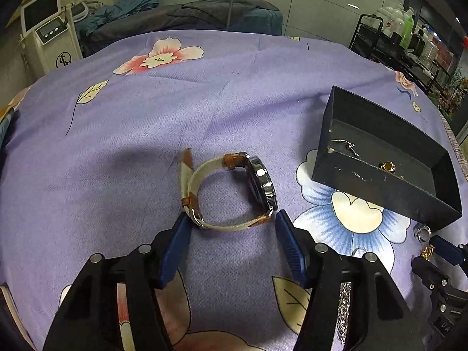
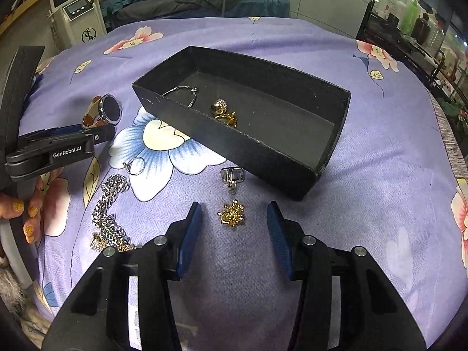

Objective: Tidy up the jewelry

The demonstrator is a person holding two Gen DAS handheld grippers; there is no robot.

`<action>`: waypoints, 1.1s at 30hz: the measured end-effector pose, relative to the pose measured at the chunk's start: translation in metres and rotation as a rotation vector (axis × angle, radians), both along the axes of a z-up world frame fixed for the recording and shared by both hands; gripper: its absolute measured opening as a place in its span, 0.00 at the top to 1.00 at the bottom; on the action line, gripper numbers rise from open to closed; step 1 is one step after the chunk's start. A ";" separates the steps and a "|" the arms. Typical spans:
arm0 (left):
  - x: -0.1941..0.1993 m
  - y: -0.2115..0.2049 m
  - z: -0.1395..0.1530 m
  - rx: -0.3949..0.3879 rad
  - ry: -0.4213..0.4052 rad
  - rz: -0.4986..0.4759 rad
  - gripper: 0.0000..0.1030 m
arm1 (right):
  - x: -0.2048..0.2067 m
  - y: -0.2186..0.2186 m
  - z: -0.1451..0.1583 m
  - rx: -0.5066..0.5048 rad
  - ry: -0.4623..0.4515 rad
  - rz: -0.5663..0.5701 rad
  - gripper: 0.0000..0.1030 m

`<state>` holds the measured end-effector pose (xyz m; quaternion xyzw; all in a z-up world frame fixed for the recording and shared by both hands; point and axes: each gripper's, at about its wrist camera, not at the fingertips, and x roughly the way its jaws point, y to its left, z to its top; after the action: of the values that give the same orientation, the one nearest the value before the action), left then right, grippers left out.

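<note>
A watch [image 1: 260,181] with a brown and cream strap lies on its side on the purple flowered cloth [image 1: 204,102]. My left gripper [image 1: 231,219] is open and its blue tips flank the near loop of the strap, very close to it on both sides. The right wrist view shows a gold brooch [image 2: 231,213] lying between the tips of my open right gripper [image 2: 234,207], clear of both pads. The black open box [image 2: 234,143] beyond it holds a silver hoop [image 2: 182,92] and gold rings [image 2: 222,109].
Loose on the cloth are a silver ring cluster [image 2: 232,177] by the box's near wall, a thin ring [image 2: 136,165] and a silver chain [image 2: 109,213] to the left. A person's hand [image 2: 26,213] holds the left tool. A shelf rack [image 2: 409,38] stands at the far right.
</note>
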<state>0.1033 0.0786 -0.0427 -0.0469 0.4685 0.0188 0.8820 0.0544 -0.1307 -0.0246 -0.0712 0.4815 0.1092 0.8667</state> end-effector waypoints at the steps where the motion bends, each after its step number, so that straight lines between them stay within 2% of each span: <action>1: 0.003 0.000 0.000 -0.004 0.000 0.002 0.47 | 0.001 -0.001 0.000 0.002 -0.001 -0.007 0.62; 7: 0.009 -0.001 0.001 -0.013 0.001 0.004 0.50 | 0.005 -0.006 0.000 0.007 -0.012 -0.027 0.81; 23: -0.026 0.004 0.014 -0.117 -0.027 -0.017 0.55 | -0.009 -0.017 0.005 0.072 0.002 -0.035 0.82; 24: -0.029 0.004 0.016 -0.124 -0.030 -0.020 0.57 | -0.012 -0.018 0.006 0.077 0.004 -0.034 0.82; 25: -0.032 0.003 0.017 -0.134 -0.031 -0.026 0.73 | -0.014 -0.018 0.006 0.081 0.007 -0.033 0.82; 26: -0.034 0.002 0.018 -0.142 -0.028 -0.039 0.95 | -0.016 -0.019 0.007 0.083 0.008 -0.032 0.82; 27: -0.035 0.000 0.019 -0.141 -0.021 -0.051 0.99 | -0.018 -0.019 0.009 0.086 0.008 -0.030 0.82; 29: -0.038 -0.006 0.022 -0.132 -0.023 -0.088 0.99 | -0.021 -0.018 0.011 0.091 0.006 -0.027 0.82; 31: -0.039 -0.011 0.022 -0.057 -0.027 -0.082 0.99 | -0.022 -0.018 0.011 0.091 0.008 -0.021 0.82; 33: -0.039 -0.008 0.022 -0.094 -0.027 -0.083 0.99 | -0.022 -0.018 0.010 0.096 0.013 -0.024 0.82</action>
<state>0.0642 0.0704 -0.0211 -0.0689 0.4587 -0.0406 0.8850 0.0322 -0.1486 -0.0145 -0.0229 0.4823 0.1224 0.8671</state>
